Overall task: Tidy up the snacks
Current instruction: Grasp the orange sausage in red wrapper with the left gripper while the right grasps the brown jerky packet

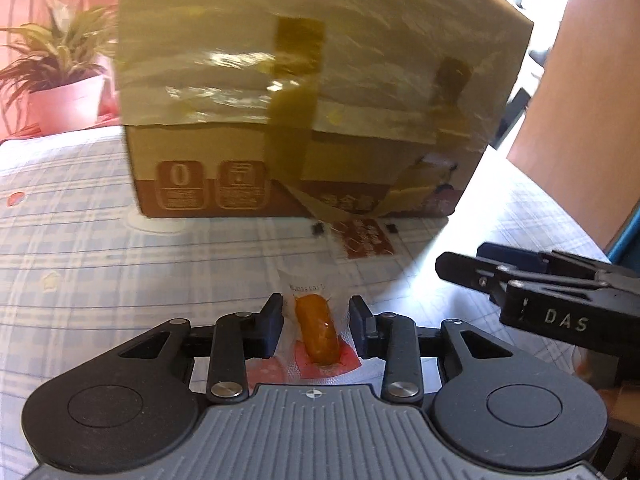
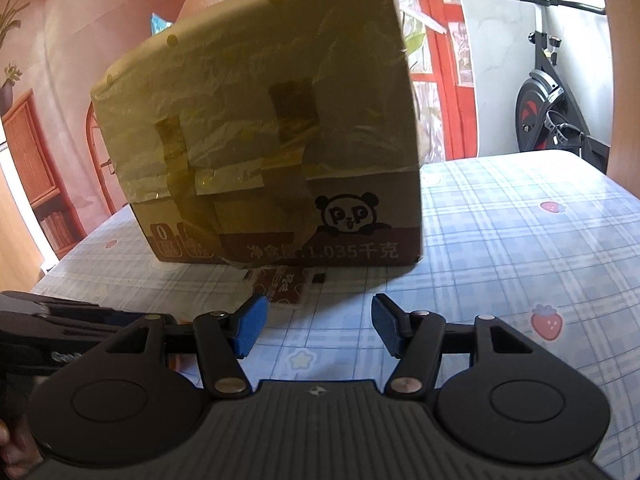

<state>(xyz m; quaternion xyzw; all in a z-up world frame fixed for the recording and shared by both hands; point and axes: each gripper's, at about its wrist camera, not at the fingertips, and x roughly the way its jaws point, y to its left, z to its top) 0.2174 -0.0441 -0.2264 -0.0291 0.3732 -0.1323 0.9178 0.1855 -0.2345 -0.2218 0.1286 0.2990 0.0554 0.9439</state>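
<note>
Both grippers low over the checked tabletop (image 2: 520, 240), before a taped cardboard box (image 1: 312, 80).

Largest is the cardboard box, standing on the tabletop and wrapped in clear and brown tape, with a dark red snack packet (image 1: 362, 238) lying flat just before its base. Nearer, the left gripper (image 1: 318, 330) has its fingers (image 1: 272, 330) drawn in against a clear sausage packet (image 1: 318, 334) that lies on the tabletop between them. Right gripper (image 2: 316, 330) hangs just beside it, blue fingers (image 2: 250, 330) partly apart, holding nothing.
</note>
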